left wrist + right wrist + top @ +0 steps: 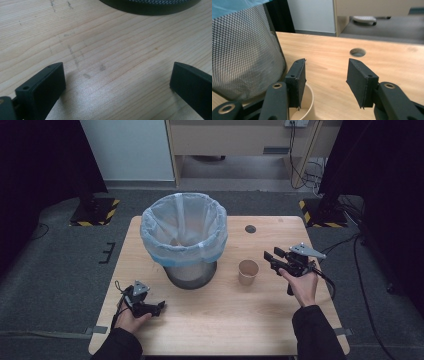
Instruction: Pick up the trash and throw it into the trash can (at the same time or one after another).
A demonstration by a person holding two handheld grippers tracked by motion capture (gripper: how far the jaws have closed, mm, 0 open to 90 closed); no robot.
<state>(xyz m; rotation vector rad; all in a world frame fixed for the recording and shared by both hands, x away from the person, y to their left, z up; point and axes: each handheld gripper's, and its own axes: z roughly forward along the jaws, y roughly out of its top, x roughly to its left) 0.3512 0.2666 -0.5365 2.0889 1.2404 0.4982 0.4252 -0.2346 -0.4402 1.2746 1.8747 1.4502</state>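
Note:
A tan paper cup stands upright on the wooden table, right of a black mesh bin lined with a pale blue bag. My right gripper is open just right of the cup, its jaws pointing left. In the right gripper view the right gripper hangs above the cup; one jaw is over the cup's rim and nothing is pinched. My left gripper rests low at the table's front left, open. In the left gripper view the left gripper has only bare wood between its jaws.
A round cable hole sits in the table behind the cup. The bin's mesh wall stands close on the left in the right gripper view, and its base lies ahead of the left gripper. Dark stands flank the table.

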